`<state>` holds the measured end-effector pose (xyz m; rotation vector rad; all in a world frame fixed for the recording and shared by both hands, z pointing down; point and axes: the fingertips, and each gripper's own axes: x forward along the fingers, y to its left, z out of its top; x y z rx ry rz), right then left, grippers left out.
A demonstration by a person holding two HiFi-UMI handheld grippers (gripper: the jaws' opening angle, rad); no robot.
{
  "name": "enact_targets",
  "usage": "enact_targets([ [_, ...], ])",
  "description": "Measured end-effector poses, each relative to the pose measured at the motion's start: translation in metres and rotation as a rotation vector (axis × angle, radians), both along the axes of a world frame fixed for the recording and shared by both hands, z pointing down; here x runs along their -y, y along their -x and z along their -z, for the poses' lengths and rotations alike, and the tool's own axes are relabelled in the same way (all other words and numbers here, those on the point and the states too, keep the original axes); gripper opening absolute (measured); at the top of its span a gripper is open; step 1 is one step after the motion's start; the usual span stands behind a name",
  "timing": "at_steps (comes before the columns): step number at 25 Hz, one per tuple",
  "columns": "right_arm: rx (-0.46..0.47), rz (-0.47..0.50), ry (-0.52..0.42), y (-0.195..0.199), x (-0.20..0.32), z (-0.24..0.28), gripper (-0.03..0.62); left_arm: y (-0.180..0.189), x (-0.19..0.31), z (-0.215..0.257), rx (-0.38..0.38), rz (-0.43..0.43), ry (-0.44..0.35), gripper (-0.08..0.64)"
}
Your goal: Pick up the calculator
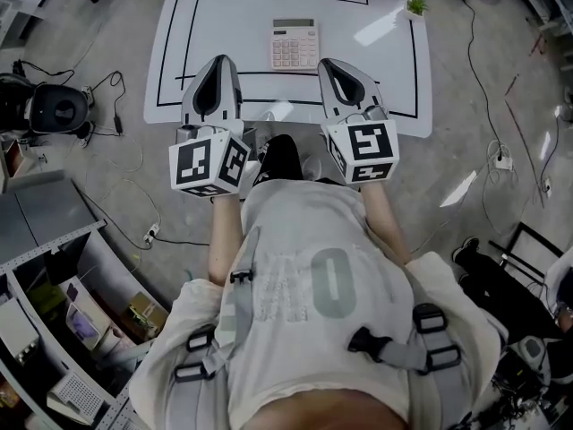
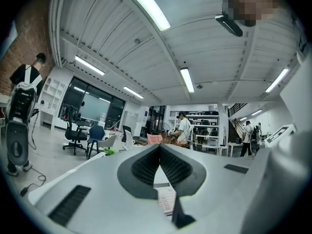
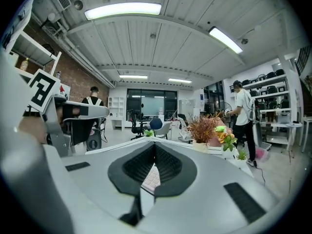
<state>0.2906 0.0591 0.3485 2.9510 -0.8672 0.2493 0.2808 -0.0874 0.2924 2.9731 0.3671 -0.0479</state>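
A cream calculator [image 1: 295, 43] with pinkish keys lies flat on the white table [image 1: 394, 79], inside its black outline. My left gripper [image 1: 221, 60] hovers over the table's near edge, just left of and nearer than the calculator, jaws shut and empty. My right gripper [image 1: 328, 64] is level with it, just right of the calculator, also shut and empty. In the left gripper view the closed jaws [image 2: 159, 146] meet at their tips, with calculator keys [image 2: 166, 199] showing through the gap below. The right gripper view shows its jaws [image 3: 155, 145] closed likewise above the keys [image 3: 151, 178].
Small potted plants [image 1: 414, 5] stand at the table's far right corner, seen also as plants [image 3: 203, 129] in the right gripper view. Cables, a power strip [image 1: 150, 233] and a black device [image 1: 59, 110] lie on the floor to the left. People stand far off in the room.
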Motion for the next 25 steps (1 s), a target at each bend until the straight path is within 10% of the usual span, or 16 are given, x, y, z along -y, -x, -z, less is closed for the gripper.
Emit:
enact_targets([
  [25, -0.02, -0.123, -0.013, -0.017, -0.044, 0.002, 0.006, -0.038, -0.05, 0.0, -0.038, -0.13, -0.068, 0.02],
])
